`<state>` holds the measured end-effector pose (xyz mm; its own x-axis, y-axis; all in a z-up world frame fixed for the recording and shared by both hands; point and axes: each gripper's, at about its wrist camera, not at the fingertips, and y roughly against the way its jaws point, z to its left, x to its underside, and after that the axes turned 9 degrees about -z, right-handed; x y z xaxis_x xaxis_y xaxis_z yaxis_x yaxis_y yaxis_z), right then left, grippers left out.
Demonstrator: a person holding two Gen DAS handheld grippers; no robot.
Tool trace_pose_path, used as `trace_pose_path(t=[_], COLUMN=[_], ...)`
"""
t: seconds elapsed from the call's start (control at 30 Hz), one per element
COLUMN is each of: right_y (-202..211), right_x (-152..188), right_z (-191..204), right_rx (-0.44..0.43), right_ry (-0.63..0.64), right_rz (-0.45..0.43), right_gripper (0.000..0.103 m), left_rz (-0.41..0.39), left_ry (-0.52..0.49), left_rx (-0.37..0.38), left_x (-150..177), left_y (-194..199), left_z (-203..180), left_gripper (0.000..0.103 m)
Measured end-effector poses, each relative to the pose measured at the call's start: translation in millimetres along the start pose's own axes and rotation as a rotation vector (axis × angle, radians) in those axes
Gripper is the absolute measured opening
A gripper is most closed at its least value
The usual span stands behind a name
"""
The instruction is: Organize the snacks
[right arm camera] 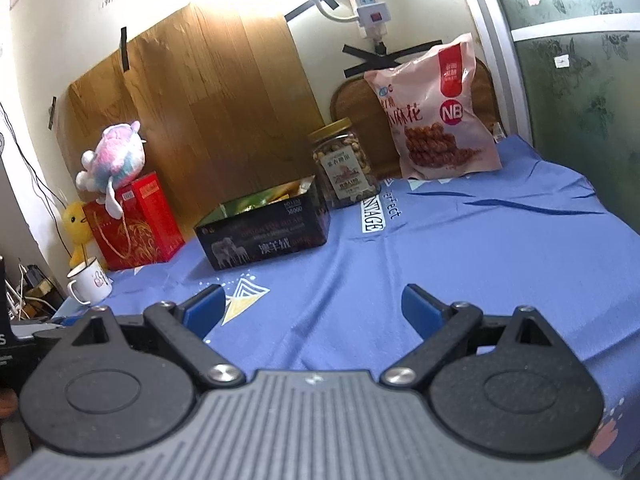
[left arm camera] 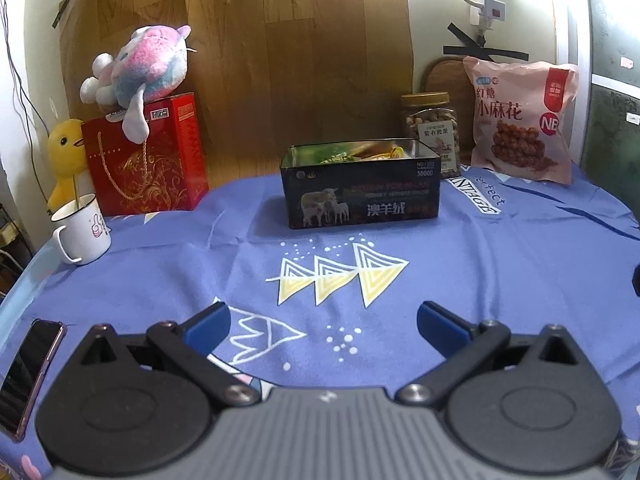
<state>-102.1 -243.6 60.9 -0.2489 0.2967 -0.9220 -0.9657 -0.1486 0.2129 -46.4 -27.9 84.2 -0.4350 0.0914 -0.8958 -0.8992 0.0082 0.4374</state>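
Note:
A black tin box point(left arm camera: 362, 190) with sheep printed on it stands open at the back middle of the blue cloth, with several snack packets inside; it also shows in the right wrist view point(right arm camera: 266, 230). A jar of nuts point(left arm camera: 432, 130) point(right arm camera: 346, 164) stands to its right. A pink snack bag point(left arm camera: 522, 118) point(right arm camera: 434, 110) leans on the wall further right. My left gripper point(left arm camera: 322, 322) is open and empty, well in front of the box. My right gripper point(right arm camera: 314, 306) is open and empty, in front and right of the box.
A red gift bag point(left arm camera: 146, 158) with a plush toy point(left arm camera: 140, 70) on top stands at the back left, beside a yellow duck point(left arm camera: 64, 154) and a white mug point(left arm camera: 82, 232). A phone point(left arm camera: 28, 372) lies at the left edge. A wooden board point(left arm camera: 248, 60) leans on the wall.

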Motion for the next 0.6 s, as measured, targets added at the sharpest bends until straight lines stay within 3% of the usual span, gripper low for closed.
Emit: trace_pose_path(t=[0.6], right_y=[20.7], right_x=[10.2], right_z=[-19.5], right_rx=[0.03], right_ry=[-0.052], right_rz=[-0.033], right_gripper=[0.096], left_rz=[-0.035], left_ry=[-0.079], left_rx=[0.029], left_x=[-3.4], left_y=[13.9], left_z=[-34.0], left_gripper=[0.103])
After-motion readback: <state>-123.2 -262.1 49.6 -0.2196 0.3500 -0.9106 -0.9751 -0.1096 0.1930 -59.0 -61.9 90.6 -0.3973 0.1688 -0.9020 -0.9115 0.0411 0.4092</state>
